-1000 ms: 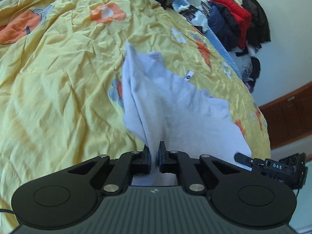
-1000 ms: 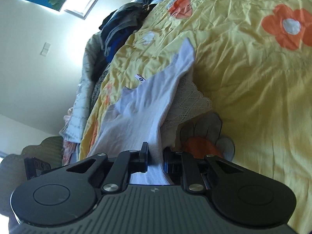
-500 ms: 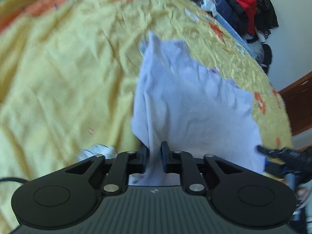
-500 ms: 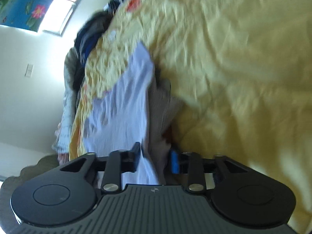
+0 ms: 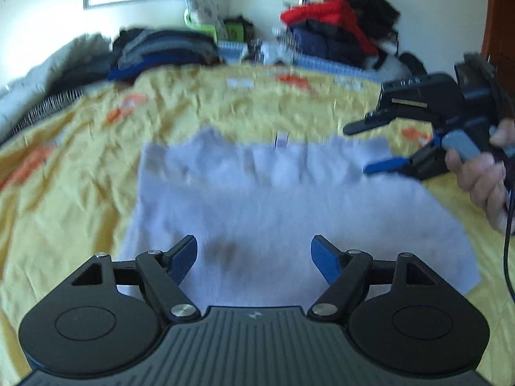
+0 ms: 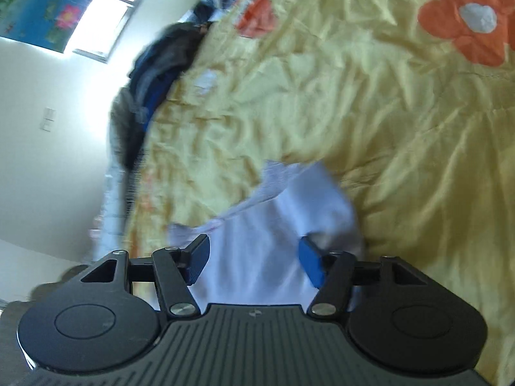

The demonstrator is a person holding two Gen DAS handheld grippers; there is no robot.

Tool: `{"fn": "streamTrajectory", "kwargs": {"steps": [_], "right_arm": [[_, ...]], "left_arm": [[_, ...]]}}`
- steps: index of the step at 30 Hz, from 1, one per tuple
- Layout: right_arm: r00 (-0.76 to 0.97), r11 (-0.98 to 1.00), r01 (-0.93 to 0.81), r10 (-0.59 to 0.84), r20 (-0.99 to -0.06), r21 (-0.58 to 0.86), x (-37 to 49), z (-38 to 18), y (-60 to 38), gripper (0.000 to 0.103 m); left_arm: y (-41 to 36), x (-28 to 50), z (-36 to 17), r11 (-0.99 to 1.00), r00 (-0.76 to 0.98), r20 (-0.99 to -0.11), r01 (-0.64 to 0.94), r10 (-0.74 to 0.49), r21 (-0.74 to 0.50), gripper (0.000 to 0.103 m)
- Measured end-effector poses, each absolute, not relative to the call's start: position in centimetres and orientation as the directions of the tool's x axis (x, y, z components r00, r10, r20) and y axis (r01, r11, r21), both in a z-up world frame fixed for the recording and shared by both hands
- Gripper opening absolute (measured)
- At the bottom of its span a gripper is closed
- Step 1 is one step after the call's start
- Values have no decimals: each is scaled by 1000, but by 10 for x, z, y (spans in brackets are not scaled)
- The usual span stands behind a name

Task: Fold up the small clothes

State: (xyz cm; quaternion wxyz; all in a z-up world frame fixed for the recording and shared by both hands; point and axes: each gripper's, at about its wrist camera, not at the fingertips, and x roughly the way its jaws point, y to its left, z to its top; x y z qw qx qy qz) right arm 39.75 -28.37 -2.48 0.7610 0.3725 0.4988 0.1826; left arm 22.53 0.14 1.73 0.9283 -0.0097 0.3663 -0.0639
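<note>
Yellow flowered bedspread [image 5: 80, 193] carries the pale lavender garment [image 5: 289, 199], spread flat with its long axis across the view — directly ahead of the left gripper [image 5: 254, 254], jaws just opened wide and empty, while the right gripper [image 6: 254, 257], half-open and also empty, hovers at its right edge.

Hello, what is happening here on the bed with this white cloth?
A person with a gripper in each hand is folding a small white garment on a yellow flowered bedspread. The jaws of the left gripper and the right gripper have just been opening. Neither holds anything; the garment lies flat on the bedspread.
</note>
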Motion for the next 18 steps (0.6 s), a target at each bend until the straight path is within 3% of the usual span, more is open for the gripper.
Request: {"fn": "streamTrajectory", "kwargs": {"steps": [1,4,7,12,13,18], "right_arm": [[450,642,101,652,-611,760,396,-30,-289,47],[460,587,151,670,-582,795,392,-38,-298,45],[465,654,108,632,-620,749,389,-15,-279,55],[430,580,-68,751,-500,812,409,23,-217,67],[424,590,-84,750,-508,803,416,23,-204,72],[340,672,2,696,-632,741,450,-14,-167,70]], "left_arm": [[5,227,7,992,706,-698,92,-122,-80,78],[8,217,0,991,744,-656,112,-128,-67,79],[7,219,1,991,739,-661,109,-130,-73,81],[5,222,2,991,733,-668,106,-130,-76,83],[4,222,2,992,732,-669,104,-127,-74,83],[4,224,4,992,724,-679,96,-125,-80,83]]}}
